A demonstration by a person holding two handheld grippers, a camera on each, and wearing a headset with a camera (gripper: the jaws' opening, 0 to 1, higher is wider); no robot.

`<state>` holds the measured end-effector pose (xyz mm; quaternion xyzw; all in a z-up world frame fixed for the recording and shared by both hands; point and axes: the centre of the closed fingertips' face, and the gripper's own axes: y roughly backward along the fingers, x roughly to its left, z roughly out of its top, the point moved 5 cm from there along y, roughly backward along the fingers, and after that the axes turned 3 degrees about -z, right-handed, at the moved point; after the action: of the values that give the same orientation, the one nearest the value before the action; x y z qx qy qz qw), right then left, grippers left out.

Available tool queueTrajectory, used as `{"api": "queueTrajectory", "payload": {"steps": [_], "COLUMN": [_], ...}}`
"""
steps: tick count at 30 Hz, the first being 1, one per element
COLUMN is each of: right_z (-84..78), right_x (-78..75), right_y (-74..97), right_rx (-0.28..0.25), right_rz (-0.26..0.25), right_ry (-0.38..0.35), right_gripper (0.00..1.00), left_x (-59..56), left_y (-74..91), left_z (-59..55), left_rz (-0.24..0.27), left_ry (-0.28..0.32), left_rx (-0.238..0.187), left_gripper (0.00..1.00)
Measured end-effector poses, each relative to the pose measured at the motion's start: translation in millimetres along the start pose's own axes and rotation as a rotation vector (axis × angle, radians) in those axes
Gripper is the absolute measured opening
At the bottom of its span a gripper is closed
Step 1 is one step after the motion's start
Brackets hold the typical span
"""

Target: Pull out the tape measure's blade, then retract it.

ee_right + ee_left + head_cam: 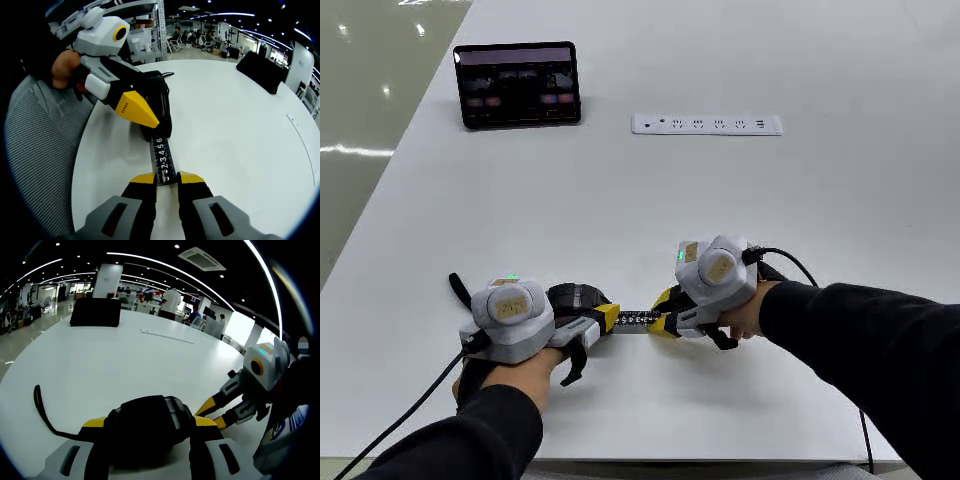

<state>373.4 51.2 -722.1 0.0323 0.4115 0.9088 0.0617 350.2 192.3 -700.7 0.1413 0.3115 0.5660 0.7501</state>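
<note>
Tablet [517,84] and power strip [707,124] well beyond tape measure [578,297]

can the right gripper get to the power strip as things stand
Probably not yet: the right gripper is shut on the blade, whose case the left gripper holds. Nothing stands between it and the power strip farther up the table, but it would have to let go first.

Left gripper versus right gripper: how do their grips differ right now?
The left gripper clamps the black case, jaws spread wide around it. The right gripper pinches the end of the blade, jaws nearly together. The left gripper's load is bulky, the right gripper's thin and flat. Both have yellow-tipped jaws and face each other low over the table, a short stretch of blade between them.
</note>
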Motion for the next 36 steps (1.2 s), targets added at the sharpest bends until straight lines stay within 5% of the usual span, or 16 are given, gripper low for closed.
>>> {"api": "queueTrajectory", "payload": {"steps": [36], "right_z": [14.1], "right_x": [6.5], "right_y": [-13.6], "right_rx": [-0.033], "right_rz": [-0.004], "right_ry": [0.017], "right_gripper": [0.12], "left_x": [0.5], "left_y": [-0.8], "left_z": [0.6], "left_rz": [-0.002], "left_ry": [0.002], "left_rx": [0.0], "left_gripper": [0.6]}}
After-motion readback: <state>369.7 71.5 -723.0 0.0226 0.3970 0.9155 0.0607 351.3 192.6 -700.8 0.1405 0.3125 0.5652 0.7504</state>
